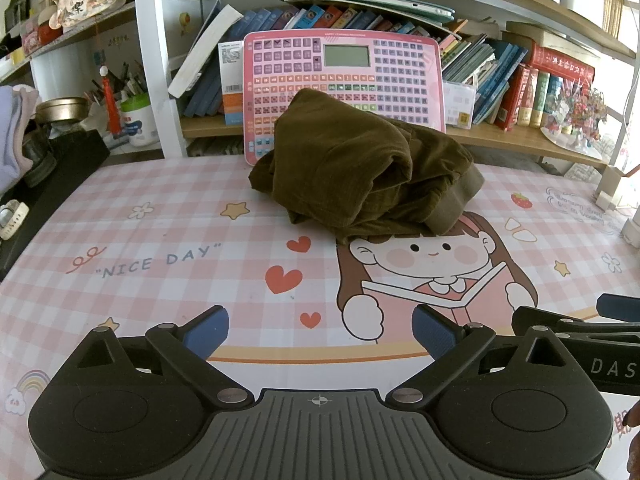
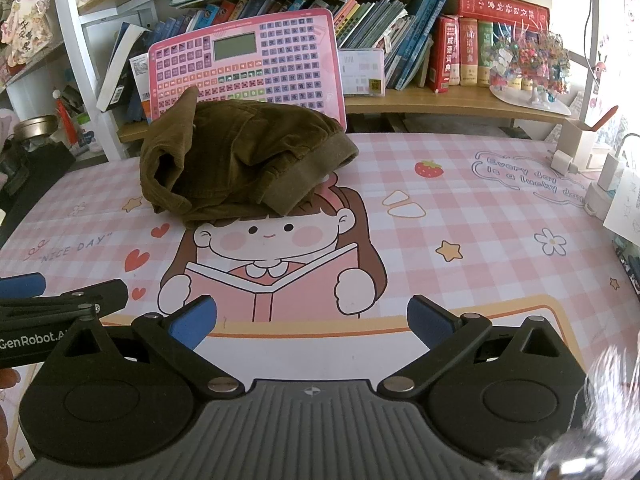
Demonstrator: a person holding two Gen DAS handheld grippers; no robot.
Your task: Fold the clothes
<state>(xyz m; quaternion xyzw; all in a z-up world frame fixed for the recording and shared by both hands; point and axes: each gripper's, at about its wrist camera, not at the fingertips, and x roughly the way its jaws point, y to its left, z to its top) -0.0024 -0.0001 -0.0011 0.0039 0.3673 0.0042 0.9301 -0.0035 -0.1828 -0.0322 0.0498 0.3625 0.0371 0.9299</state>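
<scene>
Nothing looks folded yet: the olive corduroy garment (image 1: pixel 360 168) sits in a crumpled heap on the tabletop (image 1: pixel 160 280), well ahead of both tools, against the pink learning board (image 1: pixel 344 64). The left tool (image 1: pixel 320 332) and right tool (image 2: pixel 312 320) hover side by side, jaws spread apart and empty, so spreading out and folding all remain to do.

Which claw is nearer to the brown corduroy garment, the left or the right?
Left, slightly. The left claw points almost straight at the garment; from the right claw it lies ahead and to the left. Both are apart from it.
</scene>
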